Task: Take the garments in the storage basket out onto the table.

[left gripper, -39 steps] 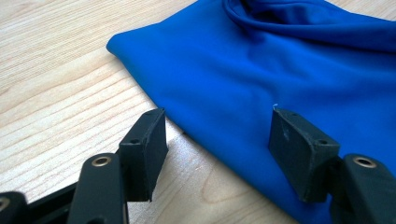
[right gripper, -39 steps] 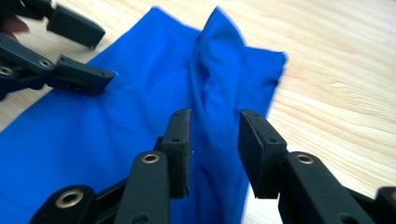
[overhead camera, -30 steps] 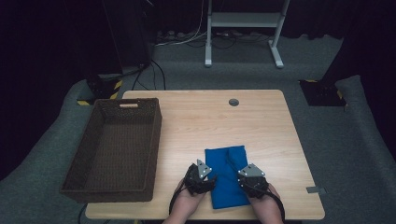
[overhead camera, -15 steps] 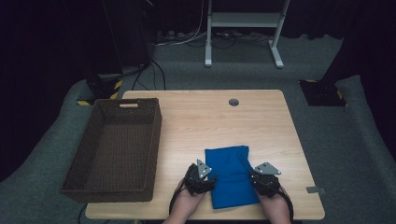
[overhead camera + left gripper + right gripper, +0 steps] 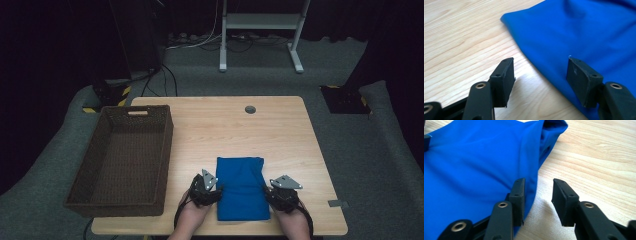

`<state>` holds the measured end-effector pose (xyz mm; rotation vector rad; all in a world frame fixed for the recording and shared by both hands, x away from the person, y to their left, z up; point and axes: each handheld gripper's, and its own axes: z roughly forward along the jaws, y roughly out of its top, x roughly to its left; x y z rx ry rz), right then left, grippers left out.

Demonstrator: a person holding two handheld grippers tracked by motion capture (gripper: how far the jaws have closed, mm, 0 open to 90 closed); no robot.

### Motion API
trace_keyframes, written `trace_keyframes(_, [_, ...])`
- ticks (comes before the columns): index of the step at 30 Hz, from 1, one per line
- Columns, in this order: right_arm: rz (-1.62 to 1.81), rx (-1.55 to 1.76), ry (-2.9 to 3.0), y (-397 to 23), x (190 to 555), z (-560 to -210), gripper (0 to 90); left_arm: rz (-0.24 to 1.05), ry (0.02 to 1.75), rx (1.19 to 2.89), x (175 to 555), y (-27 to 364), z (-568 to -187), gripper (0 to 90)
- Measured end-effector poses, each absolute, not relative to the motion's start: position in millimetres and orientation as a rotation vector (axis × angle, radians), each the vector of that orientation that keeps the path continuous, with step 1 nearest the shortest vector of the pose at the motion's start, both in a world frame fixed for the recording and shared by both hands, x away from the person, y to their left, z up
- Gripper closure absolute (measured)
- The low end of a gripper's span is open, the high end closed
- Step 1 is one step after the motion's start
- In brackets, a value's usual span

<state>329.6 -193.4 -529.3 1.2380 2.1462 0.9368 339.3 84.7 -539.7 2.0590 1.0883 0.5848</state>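
Both grippers sit low in the high view, left gripper [image 5: 216, 186] gaping astride the blue cloth's [image 5: 241, 187] edge, right gripper [image 5: 269, 192] just opening beside it, gripping nothing.

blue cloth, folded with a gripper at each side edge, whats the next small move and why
Probably close the right gripper on the near right edge of the blue cloth. Its jaws have just been opening and stand astride that edge, one on the fabric, one over the table, pressing nothing. The left gripper also stands open astride the opposite edge.
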Motion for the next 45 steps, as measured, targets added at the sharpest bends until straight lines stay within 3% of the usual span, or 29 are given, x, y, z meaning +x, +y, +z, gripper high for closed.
trace_keyframes(8, [0.933, 1.259, 2.13, -207, 321, -531, 58.4, 0.576, 1.139, 2.037, 343, 96, -540, 36.2])
trace_keyframes(17, [0.906, 1.345, 2.1, -242, 320, -536, 47.6, 0.561, 1.148, 2.036, 344, 100, -540, 33.8])
trace_keyframes(29, [0.913, 1.41, 2.085, -268, 317, -539, 22.5, 0.497, 1.179, 2.022, 345, 104, -541, 28.8])
trace_keyframes(38, [0.918, 1.423, 2.073, -268, 317, -539, 23.5, 0.511, 1.145, 1.997, 333, 94, -528, 26.9])
trace_keyframes(45, [0.914, 1.424, 2.07, -268, 317, -539, 24.3, 0.487, 0.99, 2.046, 313, 60, -514, 25.7])
